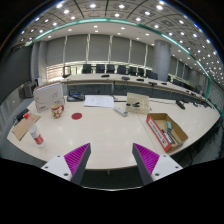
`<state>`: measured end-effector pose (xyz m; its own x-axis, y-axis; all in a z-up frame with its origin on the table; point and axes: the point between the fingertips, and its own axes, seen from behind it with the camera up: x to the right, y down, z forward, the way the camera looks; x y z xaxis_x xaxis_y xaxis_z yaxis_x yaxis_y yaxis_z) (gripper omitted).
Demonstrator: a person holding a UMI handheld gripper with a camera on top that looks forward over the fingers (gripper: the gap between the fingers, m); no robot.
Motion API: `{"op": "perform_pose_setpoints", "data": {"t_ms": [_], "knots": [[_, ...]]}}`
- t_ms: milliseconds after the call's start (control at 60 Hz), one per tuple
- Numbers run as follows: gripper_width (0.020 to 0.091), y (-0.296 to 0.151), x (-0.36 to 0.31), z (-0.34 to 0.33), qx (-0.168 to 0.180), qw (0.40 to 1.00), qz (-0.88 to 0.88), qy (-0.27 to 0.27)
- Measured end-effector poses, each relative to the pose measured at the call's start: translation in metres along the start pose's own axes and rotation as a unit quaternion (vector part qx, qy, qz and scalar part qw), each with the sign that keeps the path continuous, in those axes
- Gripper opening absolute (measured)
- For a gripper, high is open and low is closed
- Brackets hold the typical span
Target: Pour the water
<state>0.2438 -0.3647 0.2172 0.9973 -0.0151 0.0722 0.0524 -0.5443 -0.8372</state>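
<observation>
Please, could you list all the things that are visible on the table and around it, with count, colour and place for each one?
table: one, cream, curved, ahead of the fingers.
cup: one, translucent, far on the table, ahead of the left finger.
red disc: one, red, beside the cup.
open box: one, brown cardboard, items inside, beyond the right finger.
bottle: one, pale with red cap, lying beyond the left finger.
papers: a white stack, far middle of the table.
chairs: several, dark, along the far side.
gripper: one, purple pads, fingers open, holding nothing.
</observation>
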Motion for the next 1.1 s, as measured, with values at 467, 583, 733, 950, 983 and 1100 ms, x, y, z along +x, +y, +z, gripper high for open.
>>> {"op": "perform_pose_setpoints", "data": {"t_ms": [467,583,733,950,983,1100], "knots": [[0.0862,0.059,-0.239,0.032,-0.023,0.991,-0.044,-0.124],[0.0864,0.077,-0.316,0.053,-0.031,0.988,-0.039,-0.144],[0.0863,0.073,-0.395,0.097,-0.005,0.989,-0.029,-0.145],[0.0735,0.050,-0.441,0.167,0.047,0.993,-0.019,-0.108],[0.0671,0.047,-0.442,0.174,0.055,0.993,-0.017,-0.103],[0.0517,0.038,-0.448,0.183,0.077,0.993,-0.013,-0.094]]}}
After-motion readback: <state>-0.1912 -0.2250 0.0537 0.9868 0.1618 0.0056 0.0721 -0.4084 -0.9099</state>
